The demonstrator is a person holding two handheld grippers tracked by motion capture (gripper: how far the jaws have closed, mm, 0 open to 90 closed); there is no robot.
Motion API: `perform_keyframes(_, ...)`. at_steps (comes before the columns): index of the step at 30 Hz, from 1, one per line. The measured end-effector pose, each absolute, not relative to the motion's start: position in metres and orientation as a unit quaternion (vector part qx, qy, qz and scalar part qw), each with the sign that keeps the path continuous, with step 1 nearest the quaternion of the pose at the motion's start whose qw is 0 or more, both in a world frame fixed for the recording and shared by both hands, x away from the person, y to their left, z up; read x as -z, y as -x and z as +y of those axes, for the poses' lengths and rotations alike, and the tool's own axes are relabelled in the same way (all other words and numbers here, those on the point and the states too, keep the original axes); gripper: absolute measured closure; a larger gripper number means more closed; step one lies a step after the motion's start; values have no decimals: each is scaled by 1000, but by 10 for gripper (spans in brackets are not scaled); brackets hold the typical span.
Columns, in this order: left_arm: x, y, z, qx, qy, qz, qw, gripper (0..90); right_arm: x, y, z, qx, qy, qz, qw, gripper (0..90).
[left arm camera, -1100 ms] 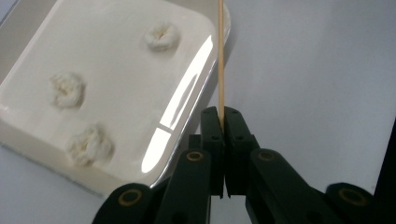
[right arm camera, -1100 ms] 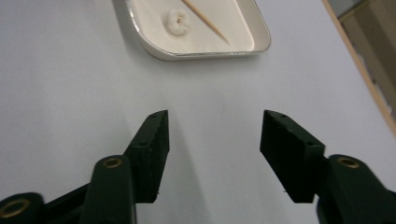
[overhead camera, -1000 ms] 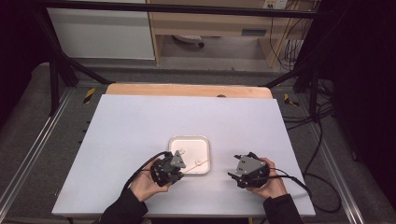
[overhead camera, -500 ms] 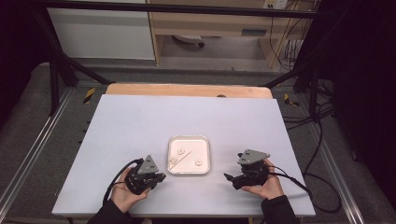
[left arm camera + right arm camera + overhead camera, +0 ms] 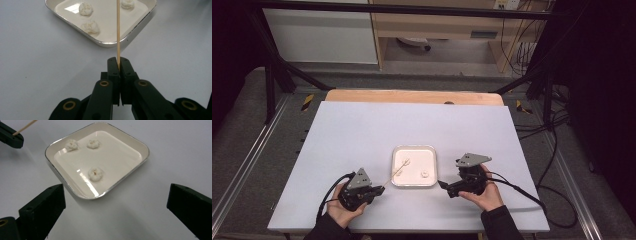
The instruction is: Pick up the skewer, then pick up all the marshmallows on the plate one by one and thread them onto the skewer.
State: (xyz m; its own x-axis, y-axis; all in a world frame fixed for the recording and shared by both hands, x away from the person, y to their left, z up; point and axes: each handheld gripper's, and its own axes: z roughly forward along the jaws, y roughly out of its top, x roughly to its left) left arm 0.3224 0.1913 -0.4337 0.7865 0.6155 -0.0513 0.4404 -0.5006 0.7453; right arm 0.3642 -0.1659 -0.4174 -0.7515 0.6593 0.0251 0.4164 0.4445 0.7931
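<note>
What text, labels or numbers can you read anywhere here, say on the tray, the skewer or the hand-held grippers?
None can be read.
The tray, the skewer and the three white pieces in the tray carry no print.
The left hand-held gripper and right hand-held gripper show no marking.
The yellow-and-black hazard stripes on the frame bear no words.

Table's (image 5: 362, 130) lit bright and even from overhead while the room around it goes dark, soft shadows, glare patch on the tray (image 5: 75, 173), high view slightly blurry.
</note>
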Motion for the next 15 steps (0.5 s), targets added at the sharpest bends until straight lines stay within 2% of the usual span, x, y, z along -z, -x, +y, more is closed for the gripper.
perform_keyframes(15,435,-321,192,-106,-852,311,407,883,417,-389,-135,-434,-348,821,127,60)
